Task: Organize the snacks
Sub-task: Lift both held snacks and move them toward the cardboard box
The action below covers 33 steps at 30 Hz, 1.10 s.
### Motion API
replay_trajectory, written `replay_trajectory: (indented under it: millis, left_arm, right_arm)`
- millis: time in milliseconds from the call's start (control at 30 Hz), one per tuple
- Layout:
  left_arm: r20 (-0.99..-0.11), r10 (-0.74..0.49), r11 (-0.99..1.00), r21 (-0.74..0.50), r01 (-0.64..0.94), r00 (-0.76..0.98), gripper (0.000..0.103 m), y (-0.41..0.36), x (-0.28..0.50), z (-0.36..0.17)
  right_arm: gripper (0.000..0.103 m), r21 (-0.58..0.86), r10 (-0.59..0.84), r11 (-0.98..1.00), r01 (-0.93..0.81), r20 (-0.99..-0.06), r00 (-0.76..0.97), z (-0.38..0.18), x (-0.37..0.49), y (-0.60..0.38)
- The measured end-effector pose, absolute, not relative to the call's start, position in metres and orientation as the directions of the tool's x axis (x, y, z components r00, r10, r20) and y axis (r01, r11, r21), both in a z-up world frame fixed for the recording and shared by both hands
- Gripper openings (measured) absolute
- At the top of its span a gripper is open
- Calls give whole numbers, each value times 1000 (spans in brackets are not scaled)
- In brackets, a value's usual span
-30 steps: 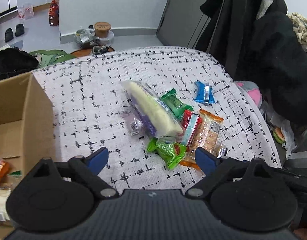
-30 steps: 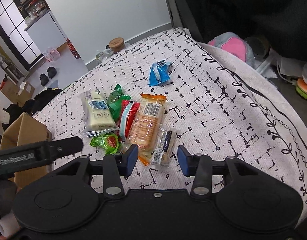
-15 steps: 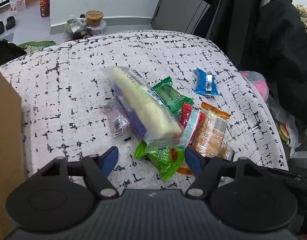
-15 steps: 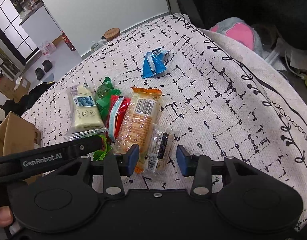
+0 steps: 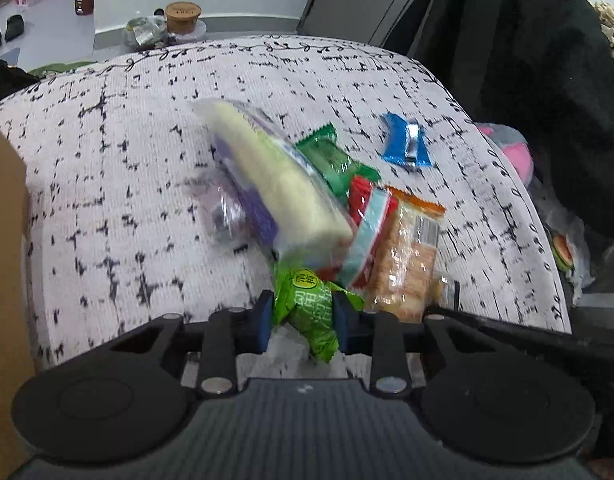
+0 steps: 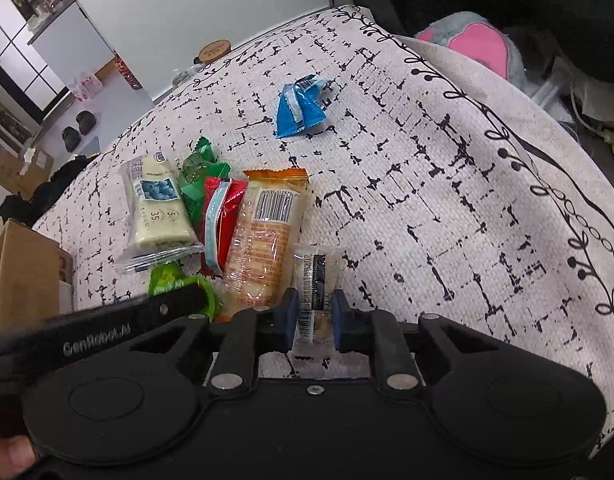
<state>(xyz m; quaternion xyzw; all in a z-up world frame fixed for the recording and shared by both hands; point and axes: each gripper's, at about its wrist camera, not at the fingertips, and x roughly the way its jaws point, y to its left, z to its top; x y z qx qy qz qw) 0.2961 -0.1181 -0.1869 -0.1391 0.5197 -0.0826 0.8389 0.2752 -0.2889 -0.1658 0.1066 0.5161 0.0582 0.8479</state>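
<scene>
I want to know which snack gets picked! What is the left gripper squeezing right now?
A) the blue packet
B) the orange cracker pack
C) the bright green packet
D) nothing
C: in the left wrist view, the left gripper has both fingers pressed against the bright green packet, while the blue packet lies apart, farther up the cloth.

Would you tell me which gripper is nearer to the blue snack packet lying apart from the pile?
Right, though only slightly. The right gripper, shut on the clear packet, sits on the pile's side facing the blue snack packet; the left gripper grips the green packet on the far side.
</scene>
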Motion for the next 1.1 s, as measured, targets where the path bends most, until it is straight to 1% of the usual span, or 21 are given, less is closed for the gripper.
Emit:
replay_trajectory:
  millis: [233, 367, 700, 1100]
  left_arm:
    - [-821, -323, 933, -359, 14, 471, 29, -101, 274, -167]
    - [-812, -315, 935, -354, 15, 490, 29, -91, 265, -155]
    - [-755, -326, 924, -381, 25, 568, 29, -68, 242, -126]
    - [-715, -274, 924, -380, -29, 644, 29, -19, 222, -95]
  right_arm:
    - [17, 213, 179, 977, 10, -841, 510, -150, 258, -279]
    - [17, 233, 196, 973, 4, -827, 527, -141, 248, -268]
    - [17, 247, 231, 968, -51, -788, 570, -117, 233, -240]
    - [17, 281, 298, 952, -124, -745, 597, -96, 224, -201]
